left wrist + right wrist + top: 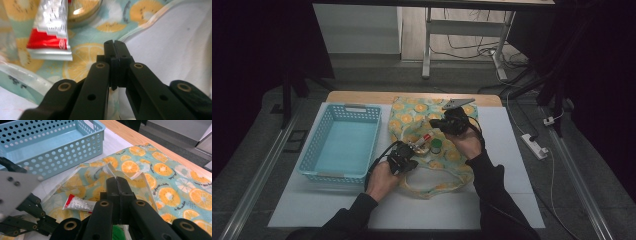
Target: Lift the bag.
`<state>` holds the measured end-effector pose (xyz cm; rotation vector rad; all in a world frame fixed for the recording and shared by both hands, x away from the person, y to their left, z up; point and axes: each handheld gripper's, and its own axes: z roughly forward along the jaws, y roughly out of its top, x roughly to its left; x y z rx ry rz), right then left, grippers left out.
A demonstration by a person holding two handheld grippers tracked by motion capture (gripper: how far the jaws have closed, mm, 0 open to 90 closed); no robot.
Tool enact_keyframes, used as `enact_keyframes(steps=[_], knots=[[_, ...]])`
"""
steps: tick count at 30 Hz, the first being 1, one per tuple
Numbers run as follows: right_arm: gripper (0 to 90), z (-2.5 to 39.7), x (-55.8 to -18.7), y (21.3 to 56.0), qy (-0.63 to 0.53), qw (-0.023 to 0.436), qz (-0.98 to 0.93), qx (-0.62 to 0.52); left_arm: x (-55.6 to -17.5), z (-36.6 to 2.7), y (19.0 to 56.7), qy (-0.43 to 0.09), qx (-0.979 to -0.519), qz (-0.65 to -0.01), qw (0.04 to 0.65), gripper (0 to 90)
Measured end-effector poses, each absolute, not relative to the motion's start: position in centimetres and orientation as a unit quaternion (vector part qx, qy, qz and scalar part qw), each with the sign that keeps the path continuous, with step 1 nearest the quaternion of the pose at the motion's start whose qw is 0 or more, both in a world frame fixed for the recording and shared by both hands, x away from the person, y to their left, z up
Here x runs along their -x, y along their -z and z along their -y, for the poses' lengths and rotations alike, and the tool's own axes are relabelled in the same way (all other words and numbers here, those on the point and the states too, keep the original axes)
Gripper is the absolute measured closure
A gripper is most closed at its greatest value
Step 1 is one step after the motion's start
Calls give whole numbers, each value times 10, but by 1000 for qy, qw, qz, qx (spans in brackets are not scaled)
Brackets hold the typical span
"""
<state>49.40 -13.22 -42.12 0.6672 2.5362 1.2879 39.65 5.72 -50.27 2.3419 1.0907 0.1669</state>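
Both pairs of jaws are closed. Your right gripper [117, 181] pinches a raised fold of the bag's [172, 185] edge, the cloth standing up between the tips. Your left gripper [115, 46] has its jaws pressed together at the bag's rim; whether cloth is caught between them you cannot tell from here.

Just ahead of your left jaws, a little to their left, lies the tube [51, 27], red and silver, flat on the fruit-print cloth. In the left gripper view its crimped flat end points back toward you and its long axis runs away from the jaws. In the high view the tube [422, 141] lies slanted between your two grippers, the red end up and to the right. Beside its far end sits a round jar [82, 11] with a gold lid, touching or nearly touching the tube; in the high view a small round item [436, 147] lies right of the tube.

Your left gripper [401, 156] and right gripper [451, 122] stand near each other over the bag [412, 112], which is spread on the white mat [512, 165]. Left of the bag, close beside it, stands the blue basket [325, 120]. Nothing lies between your left jaws and the tube.
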Motion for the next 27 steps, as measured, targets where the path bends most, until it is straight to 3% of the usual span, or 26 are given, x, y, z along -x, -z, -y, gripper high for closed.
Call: enact_keyframes(steps=[27], knots=[[900, 130, -484, 395, -437, 98, -870, -205, -416, -75, 443, -10, -849, -376, 370, 897]])
